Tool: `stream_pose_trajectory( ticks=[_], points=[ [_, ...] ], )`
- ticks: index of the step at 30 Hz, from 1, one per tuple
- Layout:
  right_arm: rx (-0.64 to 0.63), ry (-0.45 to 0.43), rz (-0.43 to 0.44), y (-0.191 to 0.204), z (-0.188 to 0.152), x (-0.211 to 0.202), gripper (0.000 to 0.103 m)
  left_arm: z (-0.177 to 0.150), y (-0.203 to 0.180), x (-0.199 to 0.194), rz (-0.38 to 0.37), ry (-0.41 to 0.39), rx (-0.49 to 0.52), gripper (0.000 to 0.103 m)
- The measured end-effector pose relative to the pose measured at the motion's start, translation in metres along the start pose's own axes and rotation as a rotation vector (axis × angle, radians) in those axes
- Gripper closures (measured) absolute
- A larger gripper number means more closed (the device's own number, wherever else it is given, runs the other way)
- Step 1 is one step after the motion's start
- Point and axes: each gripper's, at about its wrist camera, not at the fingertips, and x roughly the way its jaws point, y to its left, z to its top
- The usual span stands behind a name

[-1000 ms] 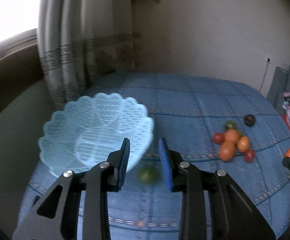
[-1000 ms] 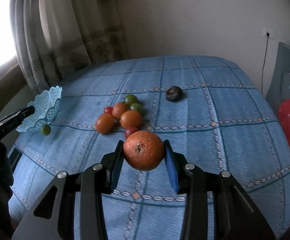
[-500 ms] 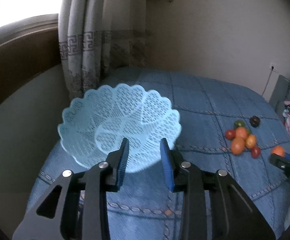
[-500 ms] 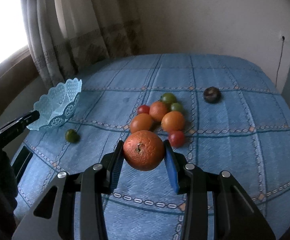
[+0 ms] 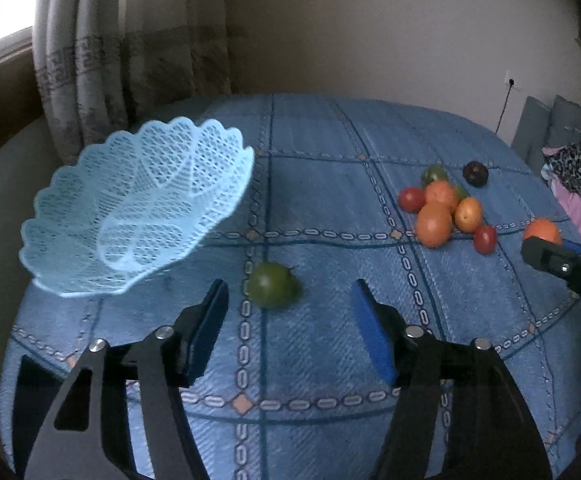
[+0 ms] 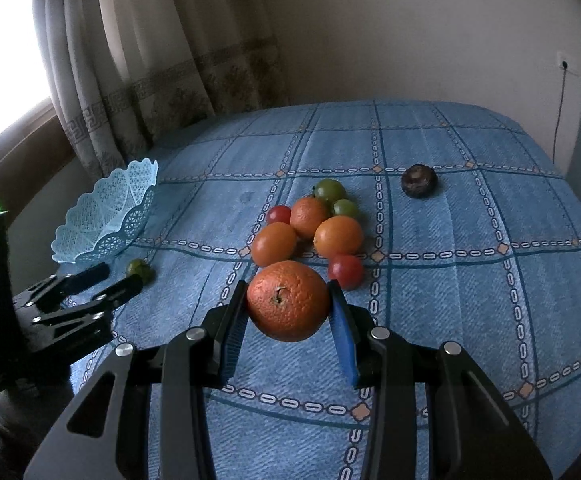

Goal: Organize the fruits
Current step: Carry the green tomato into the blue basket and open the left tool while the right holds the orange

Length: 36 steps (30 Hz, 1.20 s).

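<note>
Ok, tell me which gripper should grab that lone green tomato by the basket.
Left. The left gripper is open just short of the small green tomato; the right gripper already holds the large orange.

Tilted lacy blue basket [image 5: 138, 208]; green tomato [image 5: 272, 290] beside it; fruit cluster [image 5: 440, 210] apart.

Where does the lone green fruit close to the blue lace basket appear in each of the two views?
Left wrist view: the green fruit lies low in the centre, on the blue cloth just ahead of the open left gripper, right of the basket.
Right wrist view: the same fruit is small at the left edge, below the basket, by the left gripper's fingertips.
Shared landmark: the dark round fruit beyond the orange pile.
</note>
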Motion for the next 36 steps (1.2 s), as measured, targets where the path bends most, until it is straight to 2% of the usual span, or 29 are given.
stream_pose_trajectory(
  ticks=[7, 11, 18, 24, 27, 30, 36],
  points=[
    [0.002, 0.007, -0.003, 0.000, -0.001, 0.003, 0.063, 0.006, 0.006, 0.029, 0.008, 0.058, -0.033, 0.050],
    [0.003, 0.019, -0.006, -0.001, -0.003, 0.008, 0.063, 0.007, 0.010, 0.028, 0.040, 0.051, -0.042, 0.073],
    [0.005, 0.014, -0.016, 0.000, -0.004, 0.008, 0.063, 0.009, 0.008, 0.014, -0.007, 0.025, -0.038, 0.074],
    [0.005, 0.012, -0.017, 0.002, -0.002, 0.009, 0.063, 0.018, 0.013, -0.023, -0.032, -0.063, -0.050, 0.074],
    [-0.004, 0.013, -0.017, 0.008, 0.002, 0.011, 0.063, 0.023, 0.023, -0.035, -0.020, -0.099, -0.074, 0.074],
    [-0.026, 0.008, -0.014, 0.019, 0.008, 0.012, 0.063, 0.028, 0.045, -0.045, 0.029, -0.133, -0.111, 0.074],
    [-0.097, -0.008, 0.019, 0.057, 0.024, 0.019, 0.063, 0.032, 0.090, -0.047, 0.100, -0.139, -0.194, 0.074]
  ],
)
